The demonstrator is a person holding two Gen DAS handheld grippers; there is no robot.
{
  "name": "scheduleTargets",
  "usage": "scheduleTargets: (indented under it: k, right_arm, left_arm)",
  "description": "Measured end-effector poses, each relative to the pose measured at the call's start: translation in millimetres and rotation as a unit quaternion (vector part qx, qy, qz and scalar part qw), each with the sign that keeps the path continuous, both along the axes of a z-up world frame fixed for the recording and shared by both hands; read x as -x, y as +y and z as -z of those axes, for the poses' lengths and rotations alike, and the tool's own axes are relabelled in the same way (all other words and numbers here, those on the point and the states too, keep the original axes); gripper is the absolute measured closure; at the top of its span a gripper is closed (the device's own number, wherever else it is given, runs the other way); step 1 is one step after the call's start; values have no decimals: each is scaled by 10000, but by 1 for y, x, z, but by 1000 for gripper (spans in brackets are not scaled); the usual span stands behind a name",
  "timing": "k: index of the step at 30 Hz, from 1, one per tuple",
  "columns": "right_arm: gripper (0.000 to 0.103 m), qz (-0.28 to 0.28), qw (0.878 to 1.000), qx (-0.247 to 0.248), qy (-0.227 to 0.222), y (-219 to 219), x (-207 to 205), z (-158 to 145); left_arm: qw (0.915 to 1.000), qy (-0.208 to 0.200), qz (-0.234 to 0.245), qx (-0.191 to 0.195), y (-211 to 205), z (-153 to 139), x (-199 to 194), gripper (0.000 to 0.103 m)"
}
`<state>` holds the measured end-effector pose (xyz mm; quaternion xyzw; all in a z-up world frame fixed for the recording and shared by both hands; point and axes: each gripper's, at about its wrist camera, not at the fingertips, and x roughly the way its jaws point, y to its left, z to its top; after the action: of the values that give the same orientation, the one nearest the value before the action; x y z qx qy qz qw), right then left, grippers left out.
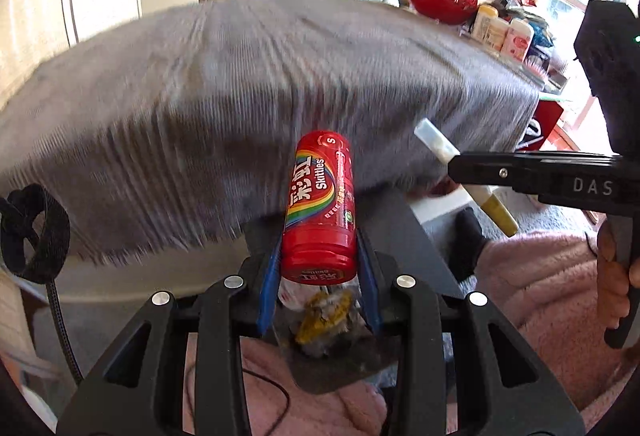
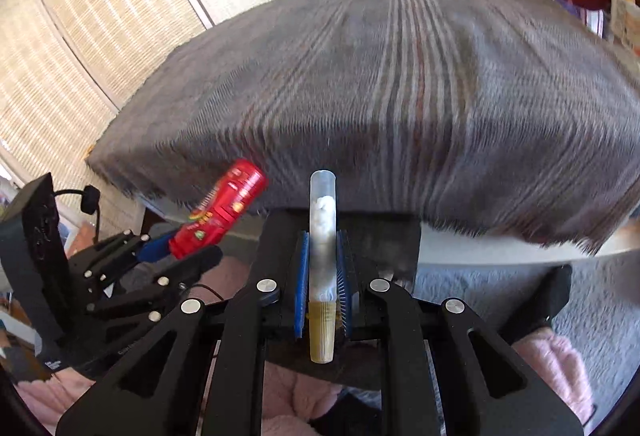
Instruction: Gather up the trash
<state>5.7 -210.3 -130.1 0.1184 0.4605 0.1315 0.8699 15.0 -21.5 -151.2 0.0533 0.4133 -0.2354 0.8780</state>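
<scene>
Nearest the left wrist camera, a red Skittles canister (image 1: 318, 204) is clamped between the blue pads of the left gripper (image 1: 319, 256), lid end toward the camera, with crumpled wrapper scraps (image 1: 320, 316) seen just below it. In the right wrist view, a clear tube with a yellow cap (image 2: 322, 260), white wadding inside, is gripped between the fingers (image 2: 301, 284) of the right gripper (image 2: 322, 276); the same tube (image 1: 464, 176) is seen in the left view, projecting from the right gripper (image 1: 480, 168). Both pieces of trash are thus held off any surface, just in front of the near edge of the counter (image 2: 480, 240). Pink fleece clothing (image 1: 540, 296) of the person is seen beneath both tools.

Beyond, the counter is covered by a grey striped cloth (image 1: 240, 84), on which no loose trash can be made out in its blurred, visible part. Farther off, a red basket (image 1: 444, 2) and some bottles (image 1: 502, 32) stand at the far right.

Collection is judged well advanced: two items are picked up, and depositing them remains. No bin is visible.
</scene>
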Motion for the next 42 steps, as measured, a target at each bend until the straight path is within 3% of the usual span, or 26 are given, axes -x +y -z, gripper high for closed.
scheduleTargets:
  k: [8,18,19,20,21,22,23,24,26,28,30,36,38,42]
  right_arm:
    - [88,-13,9983,183,561,12,-6,39]
    - [86,64,9975,205,674,18,-14,43]
    - [86,104,9974,146,702,17,-15,44]
    - [85,131,9973,93,718,15,-16,44]
    - [85,170,9972,39,728,12,-18,44]
    - [83,232,9970,12,733,9,-19,43]
    - [69,295,9970,-10,719,7,-16,43]
    - [47,358,9970,-29,686,4,-15,41]
    - [34,490,9975,-8,503,-2,-13,34]
    - [31,577,9978,63,313,-6,-11,26]
    - [21,672,9976,64,182,-10,-8,20]
    - [4,752,9969,161,-162,-14,-5,2]
    - [3,766,9961,280,-336,-13,-2,-6]
    - [3,862,9916,581,-774,-15,4,-24]
  left_arm:
    - [9987,509,36,-47,-5,33,0,70]
    - [9968,790,110,-31,-10,45,-4,70]
    - [9966,813,89,2,-8,45,-5,66]
    - [9964,841,67,51,-7,44,-6,52]
    - [9964,843,46,109,-5,44,-7,45]
    - [9966,812,2,141,-2,43,-7,37]
    - [9970,768,-39,120,0,42,-7,37]
    - [9972,741,-67,90,1,41,-8,37]
    - [9973,714,-127,89,5,39,-9,33]
    - [9976,678,-155,74,9,36,-8,30]
    - [9980,609,-188,20,11,33,-8,28]
    - [9992,225,-316,-72,14,10,-6,14]
    - [9992,5,-374,-106,14,-1,-6,8]
    - [9972,-414,-594,-162,21,-23,-7,8]
